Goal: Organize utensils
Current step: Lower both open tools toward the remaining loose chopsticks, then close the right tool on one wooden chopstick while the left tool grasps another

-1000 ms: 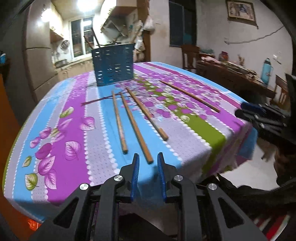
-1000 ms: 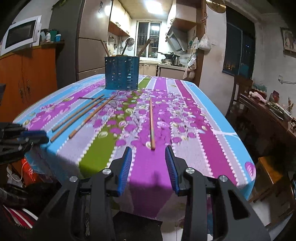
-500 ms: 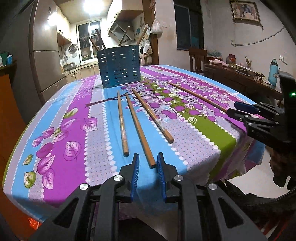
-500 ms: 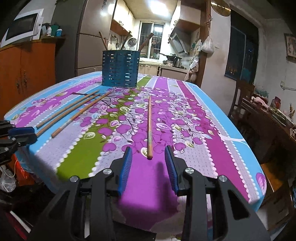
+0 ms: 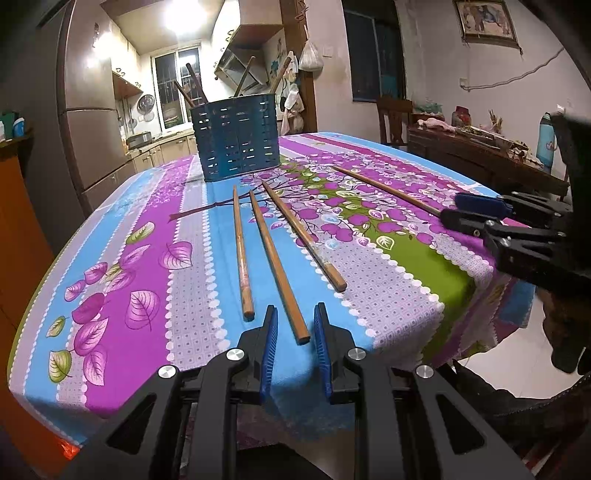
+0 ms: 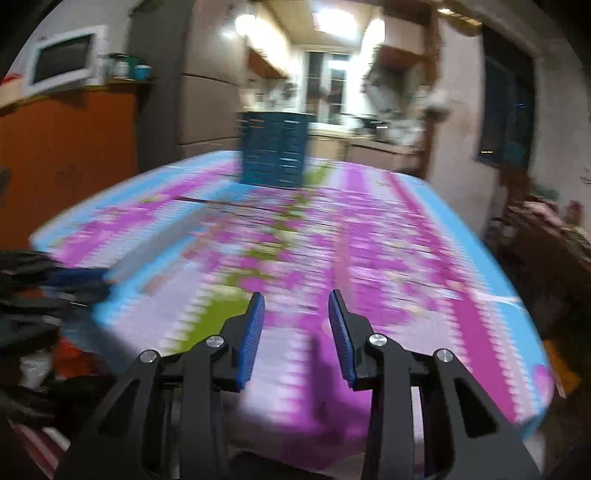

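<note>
The left gripper point(image 5: 294, 341), jaws narrowly apart, straddles the middle chopstick's point(image 5: 275, 264) near end to pinch it, while the right gripper point(image 6: 296, 328), blurred, seems wide and empty.

A microwave point(image 6: 62, 59) sits atop an orange cabinet point(image 6: 70, 147).

Warm ceiling lights point(image 5: 184, 18) glare white at the top of both views, leaving the room's sides dim. The left wrist view is sharp, with fisheye bending at its edges. The right wrist view is motion-smeared across the tablecloth point(image 6: 369, 229).
</note>
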